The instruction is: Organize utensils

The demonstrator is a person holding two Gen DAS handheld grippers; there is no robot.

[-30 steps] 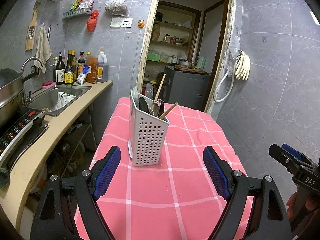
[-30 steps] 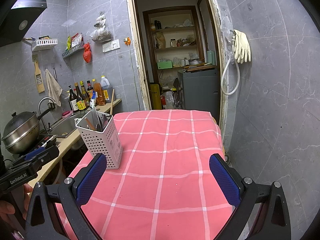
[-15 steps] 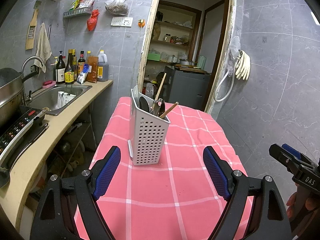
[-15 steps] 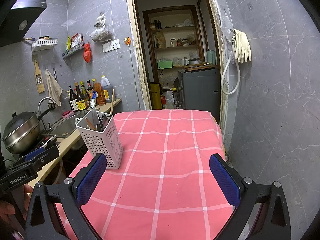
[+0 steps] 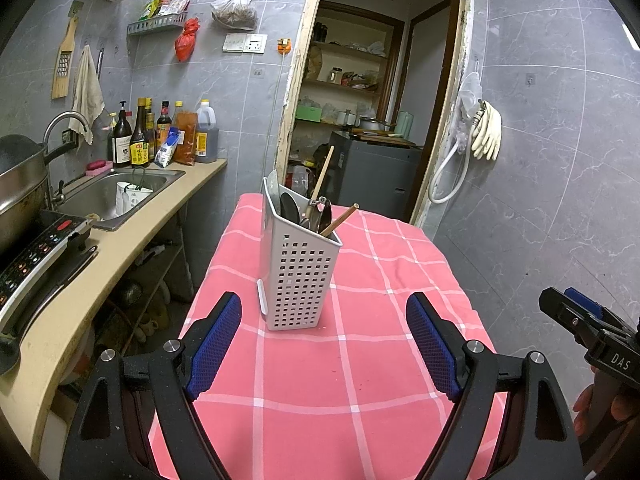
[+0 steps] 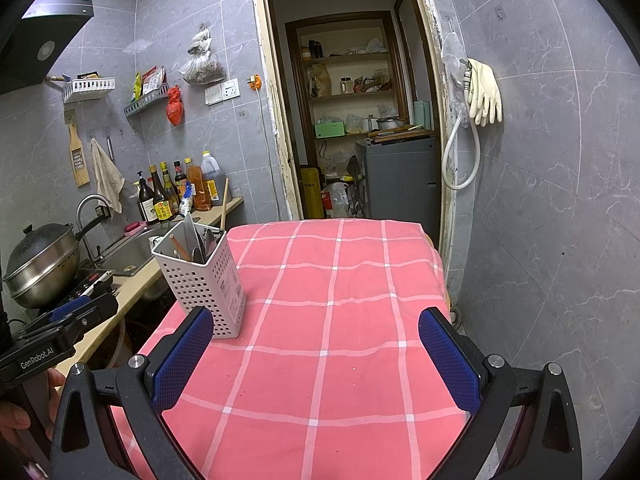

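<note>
Both claws gape empty, the left claw (image 5: pixel 324 350) and right claw (image 6: pixel 316 364) showing blue textured pads above the pink checked tablecloth (image 5: pixel 360 400). Beyond the left claw, a white perforated plastic utensil caddy (image 5: pixel 298 276) stands upright on the bench, holding wooden chopsticks (image 5: pixel 339 220) and dark metal spoons (image 5: pixel 289 208).

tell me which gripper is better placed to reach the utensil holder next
Left. The left gripper is open with the white utensil holder almost straight ahead of its fingers, while the right gripper sees it off to its left side.
</note>
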